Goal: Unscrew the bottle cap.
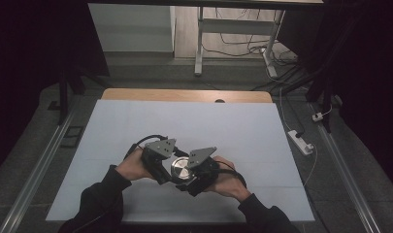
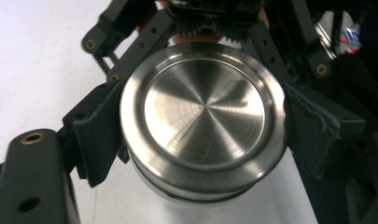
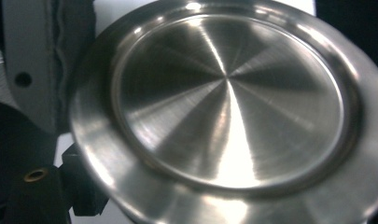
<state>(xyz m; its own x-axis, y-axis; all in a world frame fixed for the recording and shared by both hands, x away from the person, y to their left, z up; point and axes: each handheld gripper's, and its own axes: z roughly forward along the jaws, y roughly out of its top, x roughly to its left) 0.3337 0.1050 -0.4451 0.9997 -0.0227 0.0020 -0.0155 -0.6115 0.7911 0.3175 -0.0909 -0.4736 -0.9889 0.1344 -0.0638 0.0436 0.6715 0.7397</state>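
1. Steel lid (image 2: 203,116) on white jar (image 2: 214,207) is held near table's (image 1: 136,126) front edge.
2. Left gripper (image 1: 169,171) & right gripper (image 1: 189,175) are clamped shut on lid rim.
3. Judged rigid, smooth, slippery; rim is best gripped squarely.

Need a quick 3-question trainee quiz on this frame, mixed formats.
1. True or false: the steel lid sits on a white container.
2. What does the container stand on? A) the white table sheet B) a wooden tray C) the floor
3. Fill in: the padded jaws of the left tool and the right tool press on the lid from ____ sides.

Key: 1 true; 2 A; 3 opposite. The pads seen in the left gripper view flank the rim left and right.
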